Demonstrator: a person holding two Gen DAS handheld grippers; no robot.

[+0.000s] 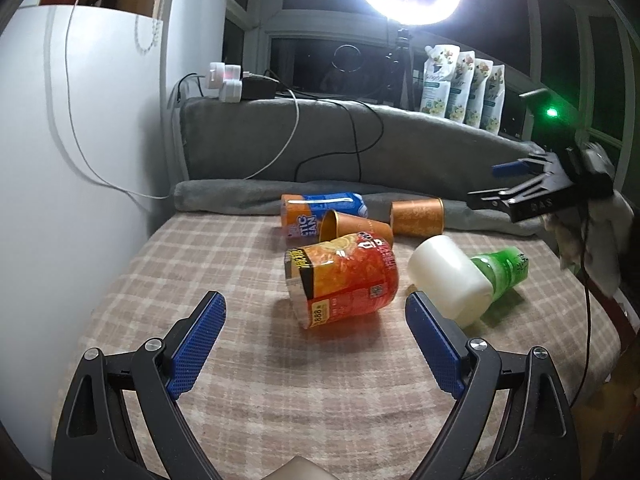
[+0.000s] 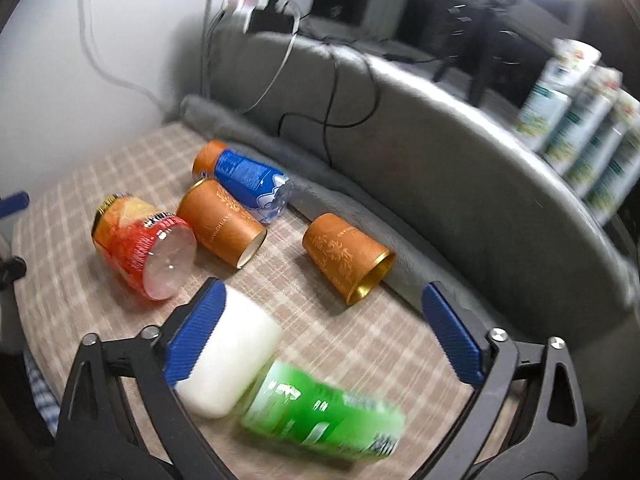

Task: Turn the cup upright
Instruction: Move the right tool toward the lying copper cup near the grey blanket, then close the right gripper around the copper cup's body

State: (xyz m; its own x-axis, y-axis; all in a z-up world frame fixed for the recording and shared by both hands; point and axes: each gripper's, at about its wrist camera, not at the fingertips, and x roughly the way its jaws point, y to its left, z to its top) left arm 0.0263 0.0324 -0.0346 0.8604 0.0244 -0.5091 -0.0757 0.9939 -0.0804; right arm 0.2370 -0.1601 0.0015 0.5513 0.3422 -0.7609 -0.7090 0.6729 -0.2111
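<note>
Left wrist view showed the left gripper with its blue fingers spread wide and holding nothing, hovering over the plaid-covered tabletop. Straight ahead, the red-orange cup lay on its side, mouth toward the camera. Just right of it the white cup lay tipped over, touching the green cup behind it. Farther back lay two copper cups and a blue-orange container against a grey cushion. The right gripper hung in the air at the right, apart from the cups.

Right wrist view, somewhat blurred, showed the right gripper also wide open and empty, with the white cup just beside its left finger; whether they touched could not be told. The green cup lay on its side between the fingers.
</note>
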